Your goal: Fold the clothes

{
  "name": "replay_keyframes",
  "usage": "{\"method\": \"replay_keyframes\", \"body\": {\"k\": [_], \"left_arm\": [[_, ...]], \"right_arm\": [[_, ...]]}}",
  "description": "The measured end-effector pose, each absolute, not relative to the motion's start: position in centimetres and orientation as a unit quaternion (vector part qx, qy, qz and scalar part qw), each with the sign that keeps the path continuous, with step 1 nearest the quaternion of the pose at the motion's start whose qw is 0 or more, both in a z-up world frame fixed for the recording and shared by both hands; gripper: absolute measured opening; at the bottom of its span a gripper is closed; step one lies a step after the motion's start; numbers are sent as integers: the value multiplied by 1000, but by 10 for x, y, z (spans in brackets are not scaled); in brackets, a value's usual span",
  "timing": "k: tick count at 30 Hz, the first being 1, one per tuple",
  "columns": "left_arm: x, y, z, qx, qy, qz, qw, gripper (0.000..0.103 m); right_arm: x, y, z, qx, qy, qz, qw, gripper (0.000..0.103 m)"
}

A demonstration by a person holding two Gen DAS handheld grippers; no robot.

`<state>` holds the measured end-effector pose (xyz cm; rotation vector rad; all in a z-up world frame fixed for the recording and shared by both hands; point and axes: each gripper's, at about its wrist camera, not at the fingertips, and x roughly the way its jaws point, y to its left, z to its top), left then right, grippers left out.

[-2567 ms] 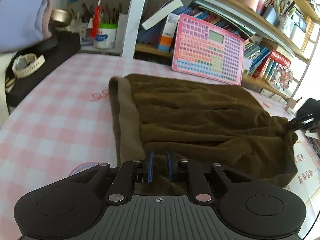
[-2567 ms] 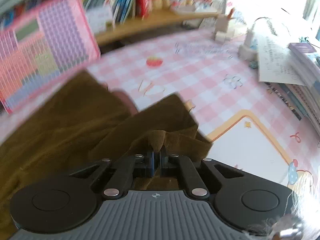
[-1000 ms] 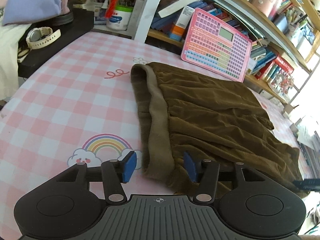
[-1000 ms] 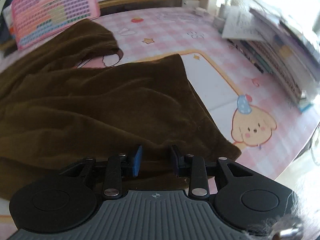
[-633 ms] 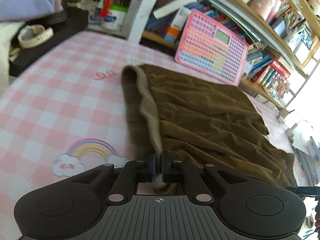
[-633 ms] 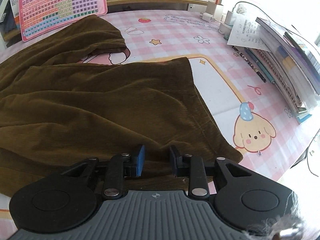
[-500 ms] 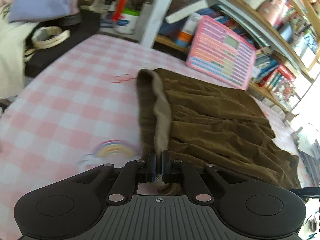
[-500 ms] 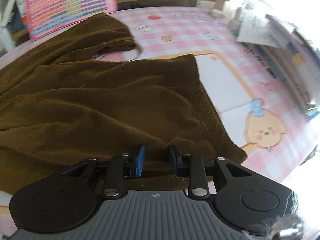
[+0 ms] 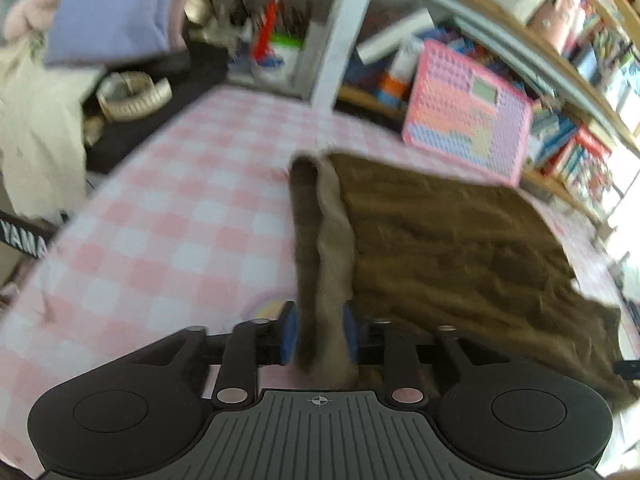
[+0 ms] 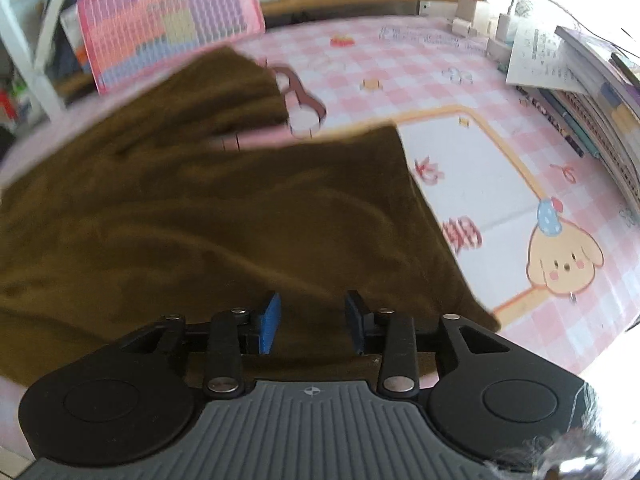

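A brown corduroy garment (image 9: 440, 248) lies spread on the pink checked tablecloth (image 9: 180, 232), its lighter waistband lining turned up along the left edge. My left gripper (image 9: 318, 332) is partly open, and the waistband end sits bunched between its blue pads, raised toward the camera. In the right wrist view the same garment (image 10: 200, 208) fills the left and middle. My right gripper (image 10: 312, 320) stands open low over its near hem, with cloth under the gap and nothing pinched.
A pink keypad toy (image 9: 464, 120) leans on the bookshelf behind the garment. A watch (image 9: 132, 94) and folded purple cloth (image 9: 112, 8) sit at the far left. Stacked books (image 10: 592, 92) line the right edge. A puppy-print mat (image 10: 560, 264) lies right of the hem.
My left jaws, shut tight on the waistband half a second ago, have parted. The left view has swung and blurred. The right gripper stays open over the hem, slightly shifted.
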<state>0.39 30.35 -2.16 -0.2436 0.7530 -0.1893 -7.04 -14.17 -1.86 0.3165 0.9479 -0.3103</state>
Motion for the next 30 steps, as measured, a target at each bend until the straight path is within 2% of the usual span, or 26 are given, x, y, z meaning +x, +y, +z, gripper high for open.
{"method": "replay_keyframes", "body": {"k": [5, 11, 13, 15, 23, 27, 30], "left_arm": [[1, 294, -1, -143, 323, -93, 931, 35], [-4, 246, -6, -141, 335, -98, 926, 41], [-6, 228, -9, -138, 342, -96, 924, 55], [-7, 210, -11, -135, 349, -95, 922, 64], [-11, 139, -18, -108, 378, -56, 918, 67], [-15, 116, -21, -93, 393, -36, 914, 67], [-18, 100, -23, -80, 403, -25, 911, 68]], "right_arm": [[-50, -162, 2, 181, 420, -138, 879, 36], [-8, -193, 9, 223, 400, -113, 881, 36], [9, -204, 8, 228, 399, -103, 882, 36], [24, -216, 6, 232, 401, -93, 881, 36], [85, -250, -16, 239, 424, -37, 873, 37], [113, -259, -30, 241, 435, -9, 868, 43], [125, -258, -37, 241, 443, 4, 863, 43]]}}
